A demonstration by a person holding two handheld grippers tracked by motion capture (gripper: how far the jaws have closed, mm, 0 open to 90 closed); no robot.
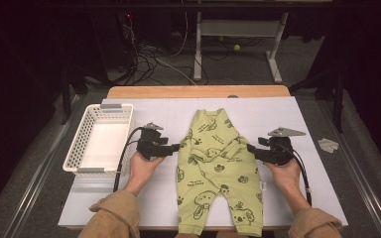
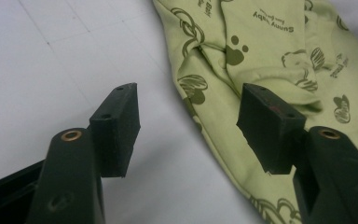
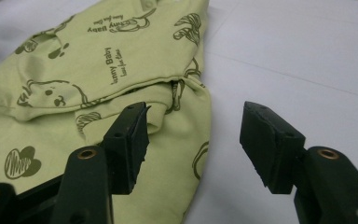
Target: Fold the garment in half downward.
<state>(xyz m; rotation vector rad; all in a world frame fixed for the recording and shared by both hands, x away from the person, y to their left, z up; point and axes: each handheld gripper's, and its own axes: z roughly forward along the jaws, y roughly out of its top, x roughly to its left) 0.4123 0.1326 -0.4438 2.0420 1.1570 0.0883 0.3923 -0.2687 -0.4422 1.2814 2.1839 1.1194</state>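
Romper (image 1: pixel 218 163) legs cut off (table's (image 1: pixel 297 198) near edge).

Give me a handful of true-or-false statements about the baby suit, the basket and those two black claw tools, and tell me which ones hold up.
1. The green baby suit lies flat on the white table with its sleeves folded across its chest. True.
2. The white basket has clothes in it. False: it is empty.
3. The left gripper pinches the cloth. False: its jaws stand open at the suit's edge, gripping nothing.
4. The right gripper is open, one jaw over the cloth, the other over bare table. True.
5. The basket stands right of the suit. False: it stands to its left.
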